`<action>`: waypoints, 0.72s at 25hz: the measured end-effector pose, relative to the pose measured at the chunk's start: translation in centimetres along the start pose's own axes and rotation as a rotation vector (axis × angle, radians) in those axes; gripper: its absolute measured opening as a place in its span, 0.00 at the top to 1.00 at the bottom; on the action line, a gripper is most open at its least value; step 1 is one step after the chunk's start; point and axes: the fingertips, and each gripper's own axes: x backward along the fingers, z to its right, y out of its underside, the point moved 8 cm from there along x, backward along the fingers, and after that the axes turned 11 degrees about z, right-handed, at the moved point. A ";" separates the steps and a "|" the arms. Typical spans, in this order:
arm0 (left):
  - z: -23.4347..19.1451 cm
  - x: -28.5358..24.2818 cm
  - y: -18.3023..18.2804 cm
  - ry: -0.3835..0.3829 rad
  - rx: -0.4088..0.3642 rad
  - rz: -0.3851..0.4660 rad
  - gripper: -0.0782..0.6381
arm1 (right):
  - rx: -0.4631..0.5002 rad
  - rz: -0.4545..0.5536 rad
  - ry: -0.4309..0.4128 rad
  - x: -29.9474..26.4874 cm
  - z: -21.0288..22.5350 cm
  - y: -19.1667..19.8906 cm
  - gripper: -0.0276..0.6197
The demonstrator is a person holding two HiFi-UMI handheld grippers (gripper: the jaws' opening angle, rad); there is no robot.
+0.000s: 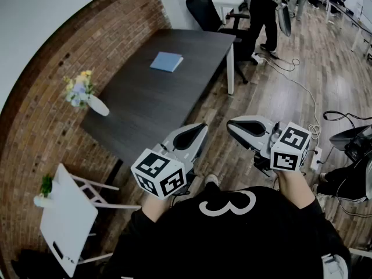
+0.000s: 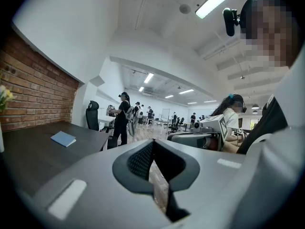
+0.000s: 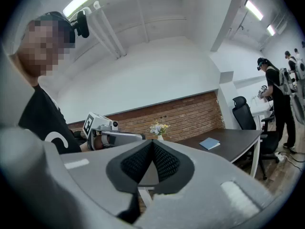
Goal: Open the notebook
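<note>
Honestly, your left hand-held gripper (image 1: 197, 130) and right hand-held gripper (image 1: 233, 127) are both pinched together, empty; the notebook (image 1: 167, 61) lies closed, well off on the counter (image 1: 145, 109), so poking it like that may just slide it

Bright, even indoor light from ceiling strip lamps (image 2: 217, 1), w/ glare there. Shadows soft, darker under counter (image 1: 157, 92). Heavy fisheye bend + black vignette in gripper views. Up close, left tongs (image 2: 152, 144) & right tongs (image 3: 152, 142) soft-focus; bkgd sharper.

Closed light-blue notebook (image 1: 167, 61), flat on the dark table (image 1: 145, 103), cover up, toward its far end.
</note>
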 end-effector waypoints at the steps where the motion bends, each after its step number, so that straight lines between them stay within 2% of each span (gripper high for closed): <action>1: 0.1 0.1 0.0 -0.002 0.000 0.002 0.88 | 0.000 0.001 -0.002 0.1 -0.1 0.0 0.96; 18: 0.3 0.8 0.8 -0.045 0.018 -0.013 0.88 | -0.024 -0.013 -0.037 -0.5 -0.5 1.0 0.96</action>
